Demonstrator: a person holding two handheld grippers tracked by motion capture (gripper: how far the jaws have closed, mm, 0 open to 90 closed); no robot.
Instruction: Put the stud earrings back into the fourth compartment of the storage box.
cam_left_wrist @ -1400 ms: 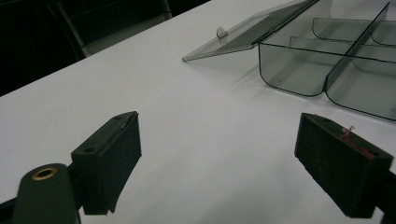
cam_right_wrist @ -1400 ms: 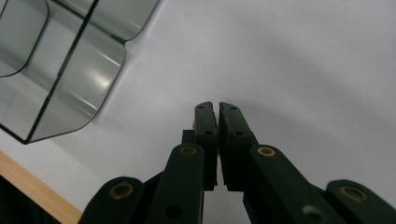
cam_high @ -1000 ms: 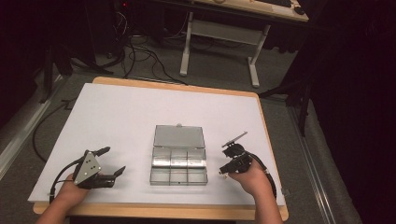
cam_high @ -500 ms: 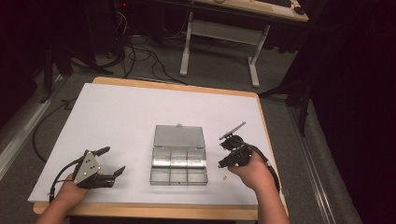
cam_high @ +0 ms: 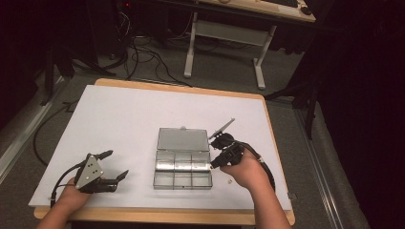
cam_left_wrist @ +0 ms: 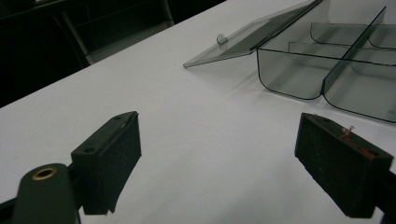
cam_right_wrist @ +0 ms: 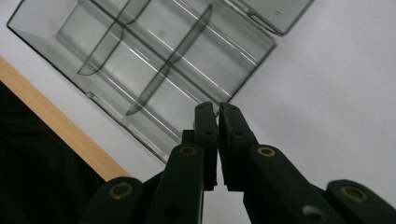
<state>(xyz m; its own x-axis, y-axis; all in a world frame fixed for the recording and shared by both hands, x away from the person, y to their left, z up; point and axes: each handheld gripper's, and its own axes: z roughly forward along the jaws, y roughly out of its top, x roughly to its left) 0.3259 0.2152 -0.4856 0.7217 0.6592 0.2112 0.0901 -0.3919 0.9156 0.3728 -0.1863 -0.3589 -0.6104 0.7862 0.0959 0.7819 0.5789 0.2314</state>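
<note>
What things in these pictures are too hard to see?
- Whether the shut right gripper pinches something tiny: in the right gripper view the jaws meet and hide any gap.
- The small pale speck on the table beside the right hand: too small in the high view to tell what it is.
- The far end of the clear box: cut off by the top and right edges of the left gripper view.
- The room's edges: too dark in the high view.

A wooden table point(cam_high: 277, 143) carries a white sheet point(cam_high: 129, 119) over nearly all its top. On the sheet, toward five o'clock of its middle, sits a clear compartment box point(cam_high: 183, 164), lid open; its cells look empty.
</note>
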